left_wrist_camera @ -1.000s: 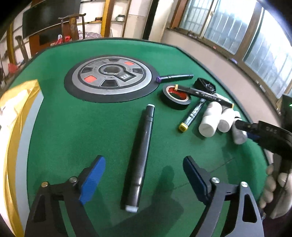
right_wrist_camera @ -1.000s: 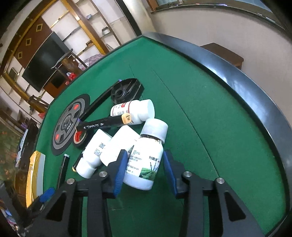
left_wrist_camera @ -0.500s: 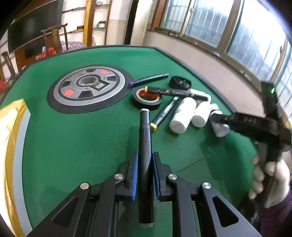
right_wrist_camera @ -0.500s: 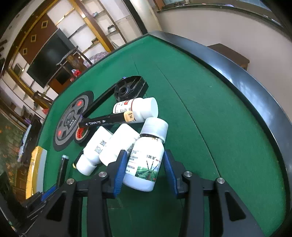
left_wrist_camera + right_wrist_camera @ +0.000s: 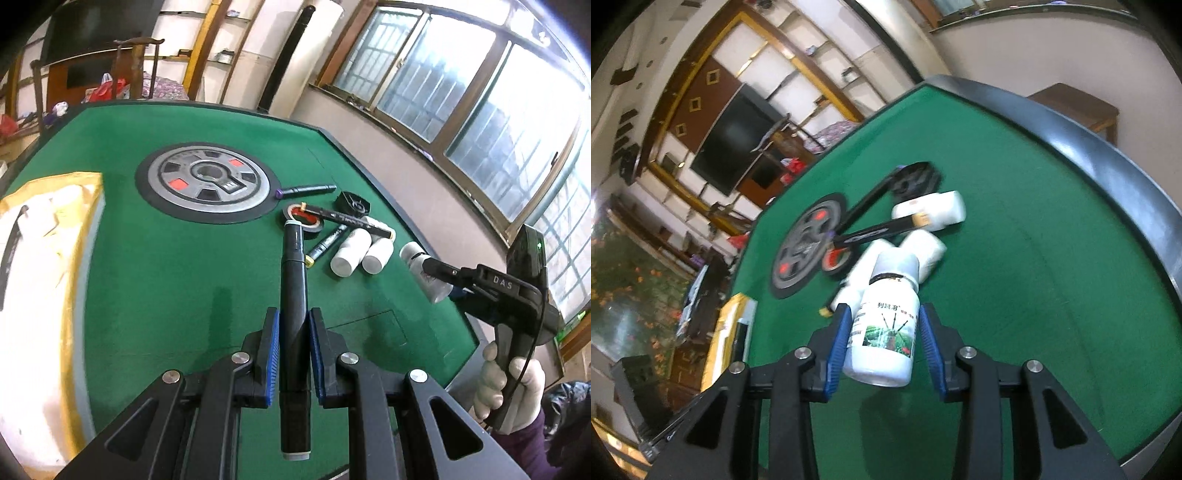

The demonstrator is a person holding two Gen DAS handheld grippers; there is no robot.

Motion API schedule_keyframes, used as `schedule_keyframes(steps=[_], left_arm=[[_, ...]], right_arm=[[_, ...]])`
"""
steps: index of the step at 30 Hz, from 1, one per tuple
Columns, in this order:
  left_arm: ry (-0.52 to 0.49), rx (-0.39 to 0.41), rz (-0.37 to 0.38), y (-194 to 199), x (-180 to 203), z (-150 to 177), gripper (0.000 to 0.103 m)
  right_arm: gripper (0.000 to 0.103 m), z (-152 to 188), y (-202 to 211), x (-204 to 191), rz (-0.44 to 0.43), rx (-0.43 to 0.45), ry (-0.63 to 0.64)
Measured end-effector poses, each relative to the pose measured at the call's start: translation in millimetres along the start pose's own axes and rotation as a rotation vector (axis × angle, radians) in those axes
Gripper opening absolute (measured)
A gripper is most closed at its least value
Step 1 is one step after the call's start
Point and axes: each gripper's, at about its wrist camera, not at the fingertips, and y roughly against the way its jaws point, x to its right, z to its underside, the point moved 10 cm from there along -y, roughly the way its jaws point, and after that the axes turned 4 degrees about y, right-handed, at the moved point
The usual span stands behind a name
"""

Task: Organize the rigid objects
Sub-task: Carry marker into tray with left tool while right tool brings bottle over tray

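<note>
The thick black marker lies clamped between the blue pads of the left gripper, its pale-capped ends projecting far and near of the fingers, clear of the green felt table. The white labelled bottle sits lengthwise between the blue pads of the right gripper, cap pointing away, the left pad flat against its side and the right pad at its other side; the jaws have just been closing slightly on it, and its shadow falls on the felt beneath. Seen from the left wrist view, the same bottle is held off the table at the right by the right gripper, whose handle is gripped by a gloved hand. On the felt beyond lies the remaining cluster: two white bottles side by side, a third white bottle farther off, a slim black pen resting across a roll of black tape with a red core, a yellow-tipped marker just left of the two bottles, a purple-tipped pen and a black ribbed cap-like piece at the far side. To the left of this cluster a round grey and black disc is set in the table's centre. A gold-edged white sheet covers the near left of the table.
</note>
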Motion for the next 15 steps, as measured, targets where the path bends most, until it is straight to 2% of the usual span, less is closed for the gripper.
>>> schedule_keyframes(steps=[3, 6, 11, 15], left_arm=[[0.035, 0.012, 0.002, 13, -15, -3, 0.015], [0.058, 0.034, -0.033, 32, -38, -8, 0.015], [0.102, 0.078, -0.150, 65, -100, -18, 0.015], [0.169, 0.091, -0.256, 85, -161, -22, 0.015]], right_arm=[[0.037, 7, -2, -30, -0.044, -0.024, 0.030], [0.037, 12, -9, -73, -0.110, -0.054, 0.076], [0.037, 22, -29, -146, -0.173, -0.107, 0.184], [0.037, 36, -52, -199, -0.235, -0.175, 0.220]])
